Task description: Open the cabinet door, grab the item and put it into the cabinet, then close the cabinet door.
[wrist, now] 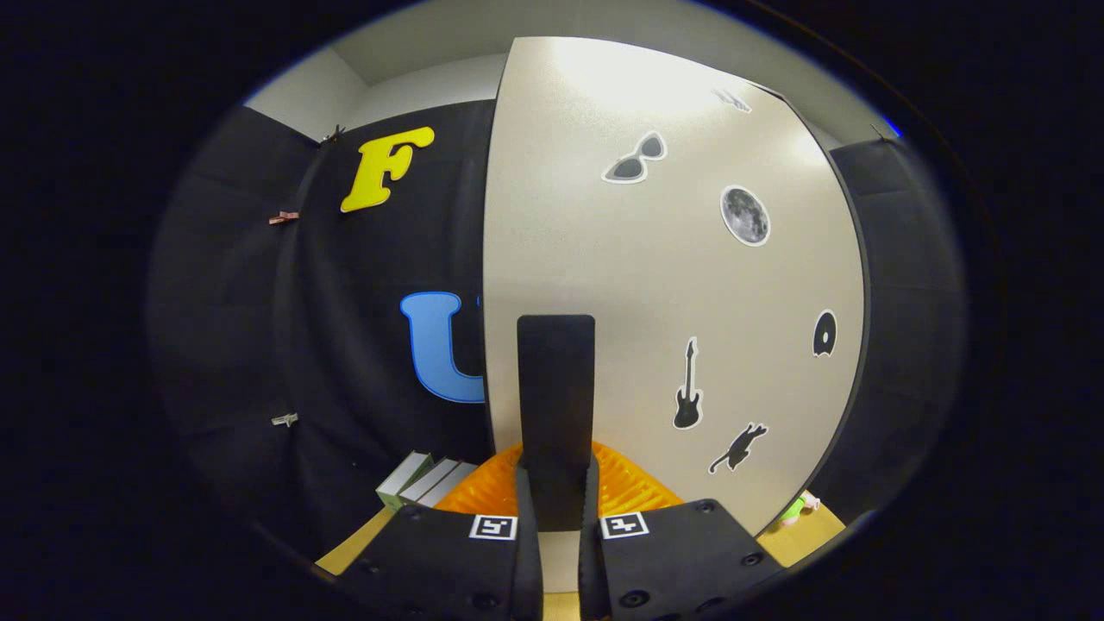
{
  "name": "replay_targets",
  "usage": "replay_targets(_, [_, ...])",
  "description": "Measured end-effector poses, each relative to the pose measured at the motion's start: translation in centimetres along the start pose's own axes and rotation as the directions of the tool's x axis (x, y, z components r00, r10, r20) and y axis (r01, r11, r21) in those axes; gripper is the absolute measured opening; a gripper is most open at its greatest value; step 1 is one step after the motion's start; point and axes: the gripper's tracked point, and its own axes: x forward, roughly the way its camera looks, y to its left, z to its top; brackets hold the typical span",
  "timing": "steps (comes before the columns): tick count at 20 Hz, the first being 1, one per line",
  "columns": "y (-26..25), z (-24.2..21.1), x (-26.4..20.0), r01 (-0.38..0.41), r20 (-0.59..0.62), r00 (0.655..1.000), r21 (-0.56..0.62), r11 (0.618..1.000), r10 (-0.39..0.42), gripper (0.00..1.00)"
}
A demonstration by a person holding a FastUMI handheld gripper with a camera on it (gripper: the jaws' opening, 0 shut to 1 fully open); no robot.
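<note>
black cloth wall [259, 302] | fingers [526, 500] clamp door handle [555, 388] | orange basket [634, 492] below

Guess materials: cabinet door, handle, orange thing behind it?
Door: likely laminated board, matte speckled off-white with a dark edge, stickers on it. Handle: dark, matte, plastic or coated metal; hand-held gripper shut on it. Orange basket: ribbed moulded plastic, probably.

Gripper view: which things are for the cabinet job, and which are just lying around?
For the job: cabinet door; handle, clamped by gripper; small green thing, maybe the item.
Lying about: boxes; orange ribbed thing.
</note>
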Motion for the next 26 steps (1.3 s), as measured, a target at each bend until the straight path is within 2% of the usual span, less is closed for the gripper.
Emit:
replay_targets(15, [-2.8, 0.2, -5.3, -0.089, -0.003, 0.996, 0.047, 0.995, 0.09, 0.2])
replay_targets(26, [-6.4, 0.3, -9.0, -0.064, -0.001, 0.998, 0.049, 0.997, 0.065, 0.19])
